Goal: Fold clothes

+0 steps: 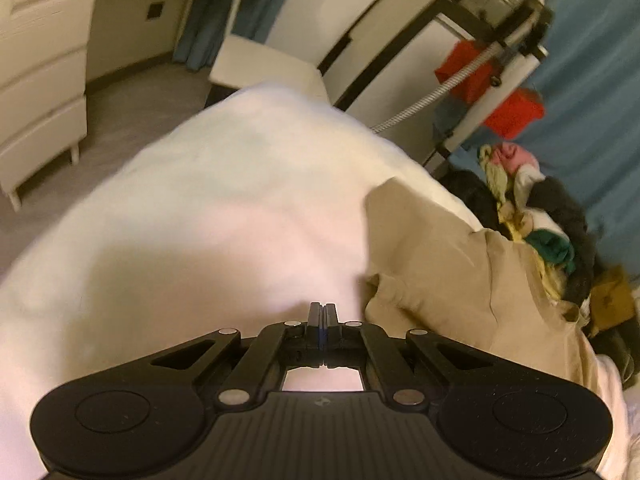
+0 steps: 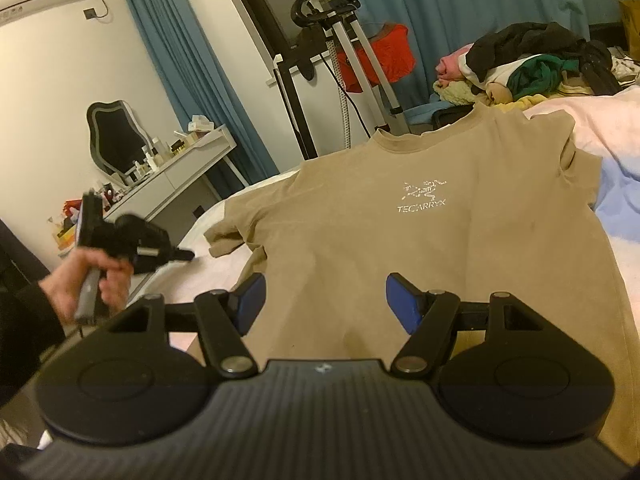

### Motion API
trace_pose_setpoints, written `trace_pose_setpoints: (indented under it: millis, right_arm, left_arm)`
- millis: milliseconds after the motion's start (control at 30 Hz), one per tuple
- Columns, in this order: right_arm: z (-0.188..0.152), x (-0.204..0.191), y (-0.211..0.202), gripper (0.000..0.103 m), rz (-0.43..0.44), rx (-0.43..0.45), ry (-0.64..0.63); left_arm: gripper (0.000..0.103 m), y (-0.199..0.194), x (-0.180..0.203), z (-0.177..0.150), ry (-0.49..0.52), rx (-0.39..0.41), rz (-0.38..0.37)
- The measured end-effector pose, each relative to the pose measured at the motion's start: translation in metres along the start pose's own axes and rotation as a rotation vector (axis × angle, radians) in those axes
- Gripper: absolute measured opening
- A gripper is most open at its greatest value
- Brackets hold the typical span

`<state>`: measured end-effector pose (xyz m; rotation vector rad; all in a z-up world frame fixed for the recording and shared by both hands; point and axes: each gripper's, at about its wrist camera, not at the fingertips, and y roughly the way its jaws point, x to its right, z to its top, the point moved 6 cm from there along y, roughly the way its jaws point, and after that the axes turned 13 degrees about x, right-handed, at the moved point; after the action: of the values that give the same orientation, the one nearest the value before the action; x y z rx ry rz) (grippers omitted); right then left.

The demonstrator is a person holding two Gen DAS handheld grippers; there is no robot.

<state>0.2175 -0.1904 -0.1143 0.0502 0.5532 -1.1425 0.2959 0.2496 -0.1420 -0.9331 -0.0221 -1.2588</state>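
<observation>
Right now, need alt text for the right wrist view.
A tan T-shirt lies spread logo-up on a pale bed, with the open right tool empty above its hem. At left, a hand holds the left tool; a clothes pile sits behind.

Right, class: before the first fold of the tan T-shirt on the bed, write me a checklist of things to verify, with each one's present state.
1. Tan T-shirt lies spread, logo side up: ok.
2. Its sleeve near the left gripper lies flat: not ok, it is bunched.
3. Left gripper holds cloth: not ok, it is shut with nothing between its fingers.
4. Right gripper ready to grasp: ok, open above the shirt's lower part.
5. Pile of clothes clear of the shirt: cannot tell, it sits close behind the collar.
</observation>
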Motion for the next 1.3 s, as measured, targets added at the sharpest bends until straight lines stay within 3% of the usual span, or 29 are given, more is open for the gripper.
trace_pose_setpoints:
  millis: [67, 100, 133, 200, 233, 267, 367, 500, 567, 633, 667, 700, 800, 900, 1000, 1067, 1133, 1233, 1300]
  right_arm:
    - [-0.001, -0.001, 0.001, 0.07, -0.001, -0.003, 0.001]
    - [-0.001, -0.001, 0.001, 0.07, -0.001, -0.004, 0.002]
    - [-0.001, -0.001, 0.002, 0.07, -0.002, -0.005, 0.003]
    - [-0.001, 0.0, 0.005, 0.07, -0.005, -0.007, 0.006]
    - [-0.001, 0.001, 0.007, 0.07, -0.006, -0.01, 0.01]
    - [-0.002, 0.001, 0.009, 0.07, -0.008, -0.013, 0.014]
    - [-0.006, 0.005, 0.014, 0.07, -0.02, -0.031, 0.025]
    - [-0.012, 0.012, 0.017, 0.07, -0.038, -0.05, 0.035]
    - [-0.012, 0.014, 0.019, 0.07, -0.041, -0.047, 0.034]
    - [-0.01, 0.016, 0.021, 0.07, -0.046, -0.042, 0.033]
    - [-0.01, 0.017, 0.022, 0.07, -0.05, -0.041, 0.033]
    - [-0.01, 0.018, 0.023, 0.07, -0.053, -0.04, 0.037]
    - [-0.01, 0.023, 0.027, 0.07, -0.062, -0.041, 0.058]
    - [-0.008, 0.029, 0.029, 0.07, -0.092, -0.025, 0.048]
    - [-0.006, 0.034, 0.029, 0.07, -0.133, 0.005, 0.017]
    - [-0.004, 0.038, 0.027, 0.07, -0.154, 0.024, -0.005]
    - [-0.001, 0.041, 0.025, 0.07, -0.177, 0.045, -0.032]
    - [0.005, 0.044, 0.024, 0.07, -0.196, 0.07, -0.049]
    - [0.009, 0.046, 0.022, 0.07, -0.199, 0.083, -0.05]
  left_arm:
    - [0.009, -0.001, -0.011, -0.004, -0.07, 0.007, -0.049]
    - [0.02, -0.003, -0.016, -0.005, -0.104, 0.01, -0.079]
    - [0.042, -0.004, -0.018, -0.005, -0.139, 0.014, -0.115]
    - [0.069, 0.0, -0.008, -0.005, -0.204, 0.037, -0.18]
    - [0.076, 0.002, -0.002, -0.004, -0.232, 0.056, -0.205]
    - [0.077, 0.005, 0.003, -0.002, -0.246, 0.077, -0.214]
    - [0.078, 0.029, 0.02, 0.004, -0.216, 0.13, -0.137]
    - [0.074, 0.064, 0.042, 0.023, -0.126, 0.172, -0.124]
    - [0.06, 0.083, 0.058, 0.027, -0.054, 0.149, -0.132]
    - [0.024, 0.097, 0.078, 0.027, 0.081, 0.123, -0.111]
    - [0.013, 0.104, 0.088, 0.026, 0.152, 0.11, -0.098]
    - [0.008, 0.11, 0.099, 0.025, 0.252, 0.105, -0.063]
    - [0.006, 0.116, 0.121, 0.039, 0.403, 0.164, 0.02]
    - [0.006, 0.126, 0.143, 0.051, 0.505, 0.224, 0.098]
    - [0.007, 0.144, 0.153, 0.049, 0.547, 0.231, 0.157]
    - [0.017, 0.141, 0.143, 0.043, 0.517, 0.247, 0.152]
    - [0.049, 0.131, 0.133, 0.036, 0.497, 0.275, 0.15]
    - [0.068, 0.095, 0.125, 0.02, 0.523, 0.334, 0.142]
    - [0.07, 0.063, 0.127, 0.001, 0.583, 0.373, 0.119]
